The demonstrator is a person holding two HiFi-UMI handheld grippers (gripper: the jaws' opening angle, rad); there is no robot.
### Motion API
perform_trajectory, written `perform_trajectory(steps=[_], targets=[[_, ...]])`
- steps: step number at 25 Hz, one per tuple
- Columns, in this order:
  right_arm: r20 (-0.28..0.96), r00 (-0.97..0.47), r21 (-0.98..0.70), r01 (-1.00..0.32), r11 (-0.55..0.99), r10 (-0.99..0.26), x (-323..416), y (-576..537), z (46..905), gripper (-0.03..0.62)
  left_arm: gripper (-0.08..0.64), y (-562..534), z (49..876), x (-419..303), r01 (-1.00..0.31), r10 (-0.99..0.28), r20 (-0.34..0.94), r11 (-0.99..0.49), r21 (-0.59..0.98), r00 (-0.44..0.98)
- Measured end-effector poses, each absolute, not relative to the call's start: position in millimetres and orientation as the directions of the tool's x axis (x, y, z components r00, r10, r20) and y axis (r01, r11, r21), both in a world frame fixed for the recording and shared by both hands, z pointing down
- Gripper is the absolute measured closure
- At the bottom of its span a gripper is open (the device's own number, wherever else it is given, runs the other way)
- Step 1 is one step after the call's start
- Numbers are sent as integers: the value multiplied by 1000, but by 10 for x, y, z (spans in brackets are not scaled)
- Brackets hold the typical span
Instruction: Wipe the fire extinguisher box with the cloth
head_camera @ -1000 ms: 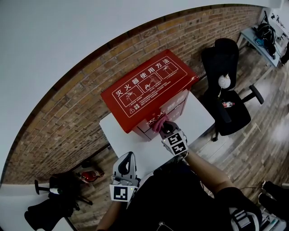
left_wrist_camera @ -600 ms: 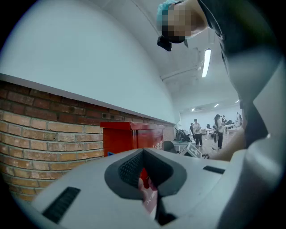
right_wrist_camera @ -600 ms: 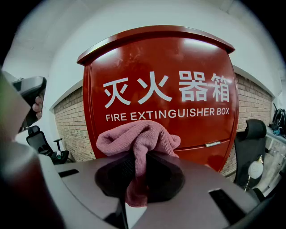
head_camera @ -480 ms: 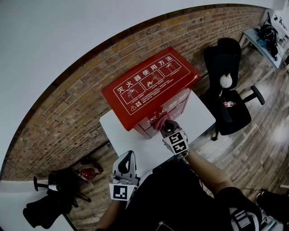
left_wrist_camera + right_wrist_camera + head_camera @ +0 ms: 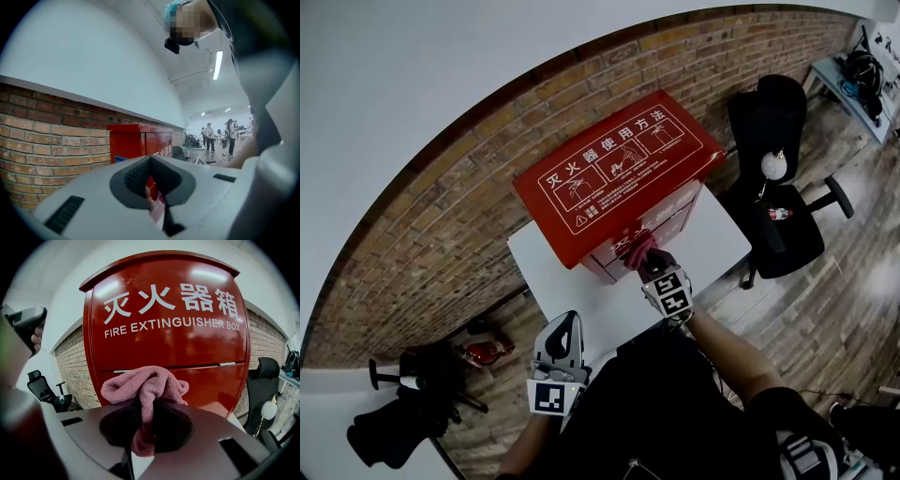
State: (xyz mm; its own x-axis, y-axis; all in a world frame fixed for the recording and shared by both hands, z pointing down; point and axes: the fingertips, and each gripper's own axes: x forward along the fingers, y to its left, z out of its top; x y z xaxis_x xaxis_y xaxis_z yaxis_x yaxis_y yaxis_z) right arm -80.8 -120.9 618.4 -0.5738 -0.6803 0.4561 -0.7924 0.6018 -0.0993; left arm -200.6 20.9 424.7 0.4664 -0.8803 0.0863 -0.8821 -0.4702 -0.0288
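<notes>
The red fire extinguisher box stands on a white table against a brick wall. My right gripper is shut on a pink cloth and holds it against the lower front of the box. The right gripper view has the bunched cloth pinched in my right gripper, close to the box front with its white lettering. My left gripper hangs shut and empty below the table's near edge, away from the box. In the left gripper view, the box shows past the left gripper.
A black office chair stands right of the table. The brick wall runs behind the box. Dark gear lies on the floor at lower left. A desk sits far right. People stand far off.
The right gripper keeps the cloth on the box front and has shifted slightly along it. The left gripper has hardly moved.
</notes>
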Motion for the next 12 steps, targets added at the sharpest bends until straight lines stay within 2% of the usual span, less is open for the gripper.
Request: perform_trajectory(steps=[12], targets=[[501, -549, -120, -809, 575, -669, -805, -1219, 6642, 528, 511, 270, 4332, -2132, -897, -893, 124, -440, -36, 433]])
